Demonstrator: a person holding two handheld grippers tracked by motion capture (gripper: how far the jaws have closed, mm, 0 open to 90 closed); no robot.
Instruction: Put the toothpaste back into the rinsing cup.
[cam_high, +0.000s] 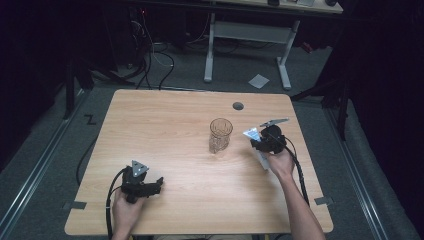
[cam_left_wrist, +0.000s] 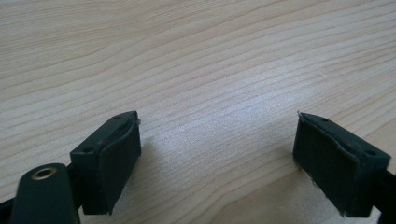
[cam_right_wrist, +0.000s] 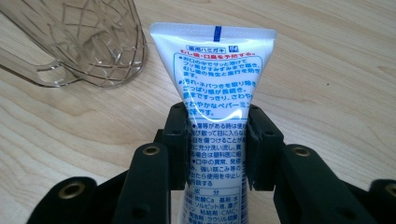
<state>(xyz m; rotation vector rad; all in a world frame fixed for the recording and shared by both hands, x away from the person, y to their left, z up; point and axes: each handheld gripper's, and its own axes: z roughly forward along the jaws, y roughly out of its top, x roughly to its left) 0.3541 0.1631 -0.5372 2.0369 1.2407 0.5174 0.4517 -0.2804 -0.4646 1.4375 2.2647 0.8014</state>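
Gripping a white tube (cam_right_wrist: 215, 107) between its two black jaws, the right gripper (cam_right_wrist: 217, 135) holds it by the middle, the pads pressed against both sides of the printed body. The tube's flat crimped end, with a small blue mark on it, points away from the gripper and toward the glass (cam_right_wrist: 81, 42), which in the right gripper view appears tilted and lies just beyond that end, near but apart from it. In the high view the glass (cam_high: 220, 135) stands upright on the wooden table (cam_high: 165, 125), a clear cup with a diamond pattern cut into its wall, and the right gripper (cam_high: 261, 142) sits just to the right of the glass, raised off the table — the tube (cam_high: 252, 134) shows there as a pale tip facing the glass.

The left gripper (cam_high: 159, 183) is well away from the glass, down toward the near left part of the table, held in the person's left hand (cam_high: 127, 210). Its jaws stand wide apart with nothing between them — in the left gripper view, bare wood grain shows between the two pads (cam_left_wrist: 116, 161).
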